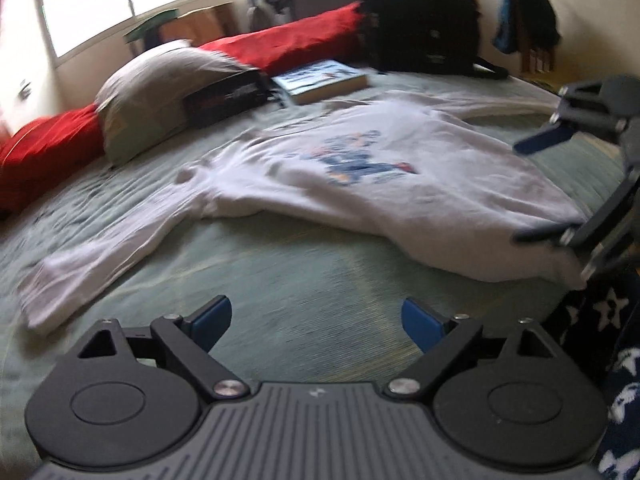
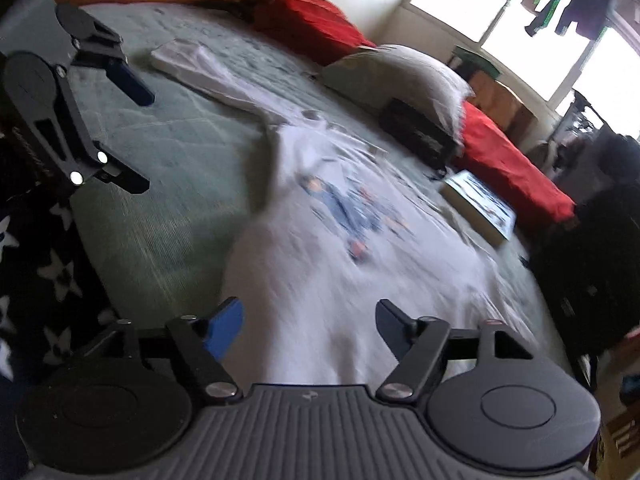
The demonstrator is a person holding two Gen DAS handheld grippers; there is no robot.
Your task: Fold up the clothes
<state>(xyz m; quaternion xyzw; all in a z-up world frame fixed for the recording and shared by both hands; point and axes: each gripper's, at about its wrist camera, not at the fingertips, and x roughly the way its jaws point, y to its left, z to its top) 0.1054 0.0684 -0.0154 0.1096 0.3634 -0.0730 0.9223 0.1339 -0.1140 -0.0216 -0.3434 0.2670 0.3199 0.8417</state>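
A white long-sleeved shirt (image 1: 360, 184) with a blue print lies spread face up on the green bed cover (image 1: 280, 260), one sleeve trailing to the left. My left gripper (image 1: 316, 320) is open over bare cover, just short of the shirt, with nothing between its fingers. At the right edge of the left wrist view my right gripper (image 1: 536, 188) stands open at the shirt's hem. In the right wrist view the shirt (image 2: 320, 260) runs under the right gripper (image 2: 308, 326), its wide jaws astride the cloth without pressing it. The left gripper (image 2: 136, 132) shows open at left.
Along the far side of the bed lie red bolsters (image 1: 288, 44), a grey pillow (image 1: 160, 92), a black box (image 1: 228, 96) and a book (image 1: 324, 80). A black backpack (image 1: 420, 20) stands behind. Dark star-patterned fabric (image 1: 608, 320) on a person is at the near edge.
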